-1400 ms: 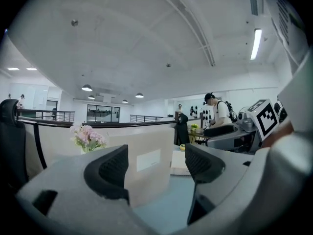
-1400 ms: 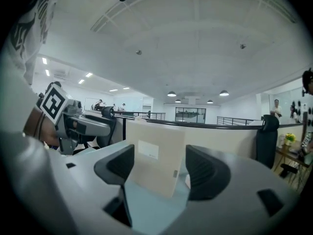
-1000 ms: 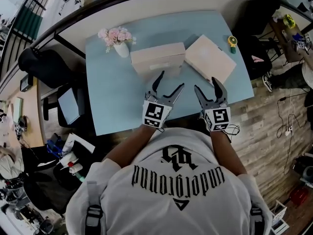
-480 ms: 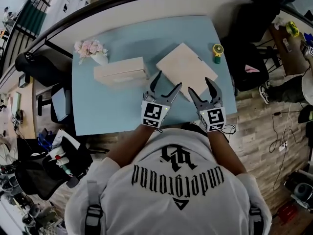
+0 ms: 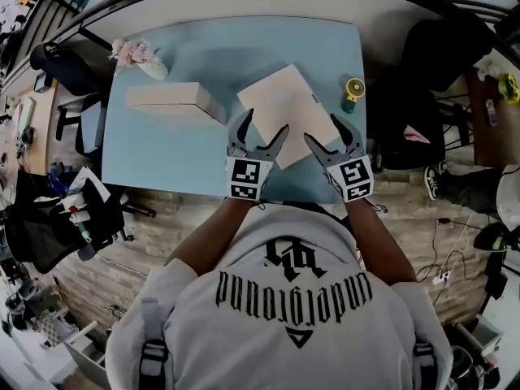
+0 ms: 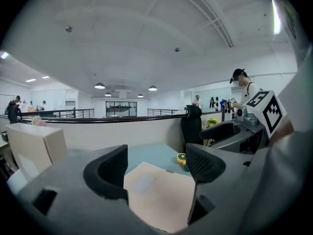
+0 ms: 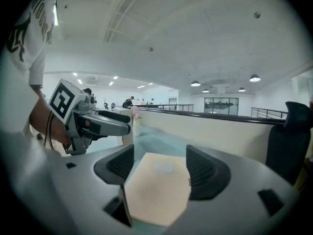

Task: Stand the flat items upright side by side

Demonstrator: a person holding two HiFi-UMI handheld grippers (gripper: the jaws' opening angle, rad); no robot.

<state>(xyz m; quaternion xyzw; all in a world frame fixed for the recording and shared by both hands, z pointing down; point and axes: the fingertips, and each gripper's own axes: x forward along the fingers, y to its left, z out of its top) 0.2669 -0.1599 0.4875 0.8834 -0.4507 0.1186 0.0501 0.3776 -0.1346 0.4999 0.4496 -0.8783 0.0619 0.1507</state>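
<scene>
A flat beige box [image 5: 286, 112] lies on the light blue table [image 5: 195, 63], turned at an angle, near the front edge. A second beige box [image 5: 166, 100] stands upright on its long side at the left. My left gripper [image 5: 258, 129] hovers open over the flat box's near left corner. My right gripper [image 5: 331, 132] hovers open over its near right corner. In the left gripper view the flat box [image 6: 159, 199] shows between and below open jaws, and the upright box [image 6: 34, 146] stands at the left. The right gripper view shows the flat box [image 7: 156, 192] between open jaws, untouched.
A white vase of pink flowers [image 5: 138, 55] stands at the table's far left corner. A small yellow and green object [image 5: 353, 90] sits at the right edge. Black office chairs [image 5: 443, 55] stand around the table. A low wall [image 6: 122, 131] borders the far side.
The view has swung, so the table and boxes slid left and nearer. Both grippers now reach over the flat box's near edge, jaws still wide.
</scene>
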